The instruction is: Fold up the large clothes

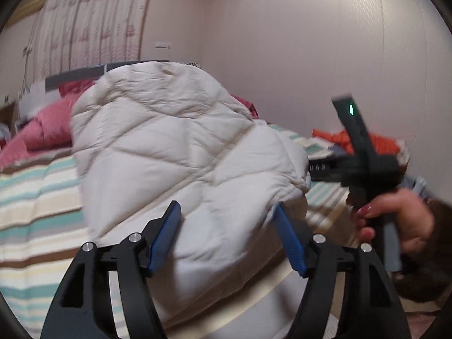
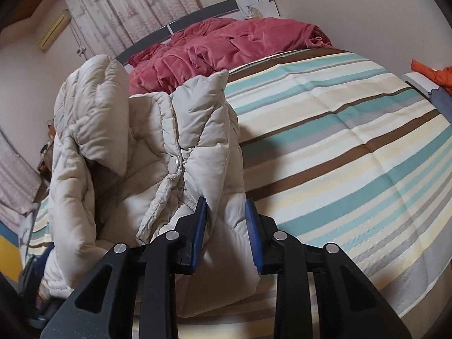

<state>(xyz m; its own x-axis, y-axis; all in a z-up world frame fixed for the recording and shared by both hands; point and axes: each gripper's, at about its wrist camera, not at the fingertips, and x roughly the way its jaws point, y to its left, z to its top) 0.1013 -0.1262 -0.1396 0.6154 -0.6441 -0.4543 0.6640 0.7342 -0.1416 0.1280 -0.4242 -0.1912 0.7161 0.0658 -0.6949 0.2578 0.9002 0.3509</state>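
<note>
- Over the bed (image 2: 339, 130), near its foot: jacket (image 2: 158, 147), cream, quilted, puffy; raised off the striped cover and hanging bunched between both tools.
- Left tool (image 1: 227, 234): jaws fairly wide, thick padding filling the gap; grip looks loose rather than pinched.
- Right tool (image 2: 224, 234): jaws narrower, clamped on a fold of the front panel below the snap (image 2: 173, 165).
- Hand (image 1: 395, 220): grasps the right tool's handle, seen from the left wrist.
- Quilt (image 2: 226, 48): red, heaped at the headboard, well apart.
- Risk: slippery fill may slide out of the left tool under the jacket's weight.
- Risk: uneven holds could lay it down twisted, spoiling the fold.
</note>
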